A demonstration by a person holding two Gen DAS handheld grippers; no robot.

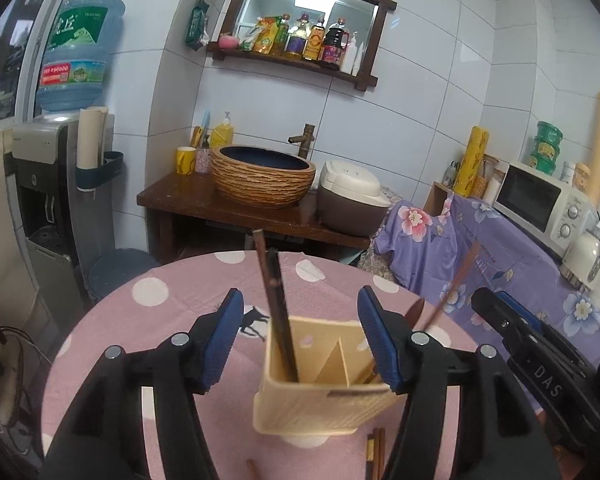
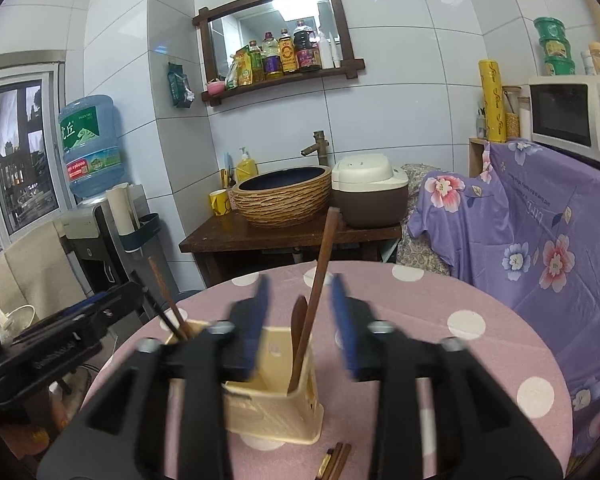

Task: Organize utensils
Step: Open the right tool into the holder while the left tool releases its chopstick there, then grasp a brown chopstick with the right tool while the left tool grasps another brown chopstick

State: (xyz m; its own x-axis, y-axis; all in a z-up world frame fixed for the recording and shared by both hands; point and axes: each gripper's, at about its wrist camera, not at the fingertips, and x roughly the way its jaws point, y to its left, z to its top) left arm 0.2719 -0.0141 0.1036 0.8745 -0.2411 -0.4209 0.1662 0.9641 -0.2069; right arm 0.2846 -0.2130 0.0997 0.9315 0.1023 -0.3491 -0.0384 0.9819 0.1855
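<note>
Left wrist view: my left jaws [image 1: 300, 336] stand open at centre frame, holding nothing, astride the holder [image 1: 320, 384] on the bench [image 1: 160, 312]; dark chopsticks [image 1: 276, 304] lean inside. Right wrist view: my right jaws [image 2: 300, 320], blurred, gape empty around a spoon [image 2: 316, 288] in the holder [image 2: 276, 404]. Loose chopsticks [image 2: 336, 462] lie at bottom centre.

This is a small kitchen in a home. The walls have white tiles [image 2: 400, 92]. On the far wall hangs a wooden shelf [image 2: 280, 80] with bottles of oil and sauce [image 2: 288, 54]. Under it sits a round bowl sink [image 2: 282, 196] with a tap [image 2: 318, 146], and a rice cooker [image 2: 370, 192] just beside it. A microwave [image 2: 576, 114] stands on the right. A water cooler [image 2: 90, 148] stands on the left. Near us is a round table with a pink spotted cloth [image 2: 440, 320].
</note>
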